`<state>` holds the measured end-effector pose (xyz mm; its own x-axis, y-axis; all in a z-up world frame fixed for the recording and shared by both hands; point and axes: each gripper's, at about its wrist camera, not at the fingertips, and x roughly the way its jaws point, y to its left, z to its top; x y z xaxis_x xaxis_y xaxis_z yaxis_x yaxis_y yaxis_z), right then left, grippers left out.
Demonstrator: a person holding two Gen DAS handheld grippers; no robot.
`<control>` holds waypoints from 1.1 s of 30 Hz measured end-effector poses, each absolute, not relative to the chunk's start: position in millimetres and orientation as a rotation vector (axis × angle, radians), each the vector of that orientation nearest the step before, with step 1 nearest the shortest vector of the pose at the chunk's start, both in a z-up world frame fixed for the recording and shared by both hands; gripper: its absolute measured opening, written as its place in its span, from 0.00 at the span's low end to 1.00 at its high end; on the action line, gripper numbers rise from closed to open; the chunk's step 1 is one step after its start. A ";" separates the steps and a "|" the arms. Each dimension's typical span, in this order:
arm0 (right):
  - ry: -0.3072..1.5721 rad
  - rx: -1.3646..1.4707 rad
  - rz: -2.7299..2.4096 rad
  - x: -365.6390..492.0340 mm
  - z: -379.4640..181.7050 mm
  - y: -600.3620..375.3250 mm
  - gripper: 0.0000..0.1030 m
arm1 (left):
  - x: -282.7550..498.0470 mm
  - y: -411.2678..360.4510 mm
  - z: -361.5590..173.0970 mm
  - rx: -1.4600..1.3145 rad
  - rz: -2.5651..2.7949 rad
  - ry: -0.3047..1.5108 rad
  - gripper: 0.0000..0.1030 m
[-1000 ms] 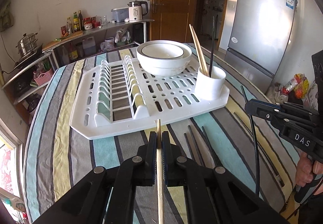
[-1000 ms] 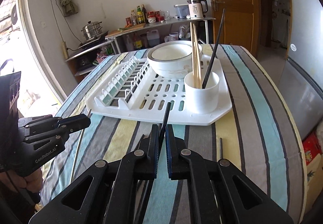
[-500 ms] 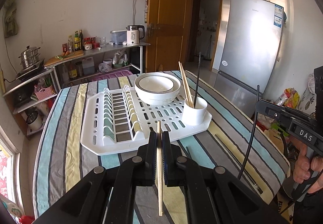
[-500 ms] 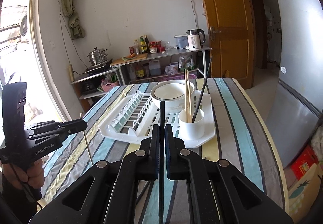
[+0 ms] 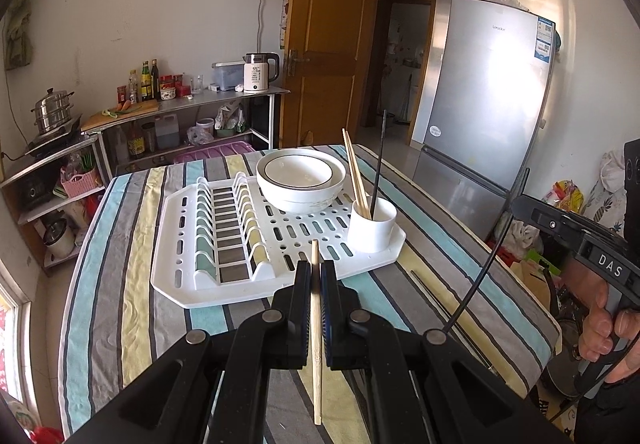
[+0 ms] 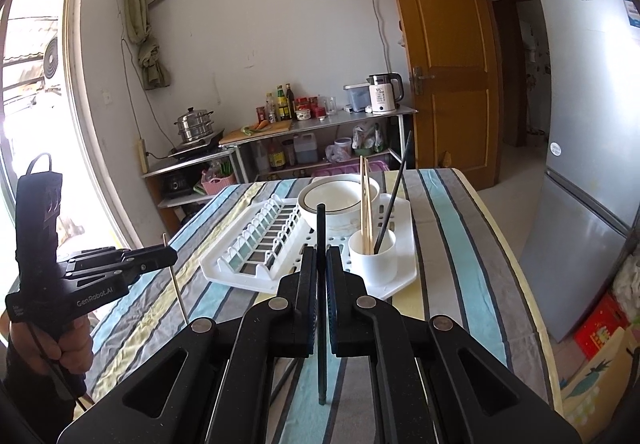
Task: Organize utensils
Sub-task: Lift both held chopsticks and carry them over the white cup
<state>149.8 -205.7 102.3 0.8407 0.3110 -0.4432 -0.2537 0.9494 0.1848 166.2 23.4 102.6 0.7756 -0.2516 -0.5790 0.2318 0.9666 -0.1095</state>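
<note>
2 matte black hand-held grippers, bare skin on both hands.

The left gripper (image 5: 315, 272) had angular black linkage arms with round silver pivot screws and blue-lined pads; white "GenRobot.AI" lettering ran along its side, and a thin black cable looped above its upright block. The right gripper (image 6: 321, 258) showed the same black links, silver screws and blue pads, with white "DAS" lettering. The left hand (image 6: 60, 348) and right hand (image 5: 610, 328) were bare-skinned.

The left gripper (image 5: 315, 272) pinches a wooden chopstick (image 5: 316, 332) at six o'clock. Ahead at twelve sits the white rack (image 5: 276, 240); its cup (image 5: 372, 230) at one o'clock holds more chopsticks.
</note>
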 end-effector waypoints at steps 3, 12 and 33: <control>0.480 0.117 0.297 147.9 104.2 -207.3 0.04 | 168.7 22.0 104.1 -0.035 -0.267 0.630 0.04; 0.454 0.103 0.282 156.0 115.7 -213.1 0.04 | 192.0 7.1 119.9 -0.029 -0.294 0.624 0.04; 0.390 0.118 0.255 223.8 159.6 -233.3 0.04 | 303.3 -46.6 161.9 -0.064 -0.375 0.602 0.04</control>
<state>223.8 -233.3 159.6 0.8934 0.2680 -0.3606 -0.2228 0.9612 0.1624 303.3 -46.6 161.9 0.7591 -0.3625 -0.5407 0.3255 0.9307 -0.1671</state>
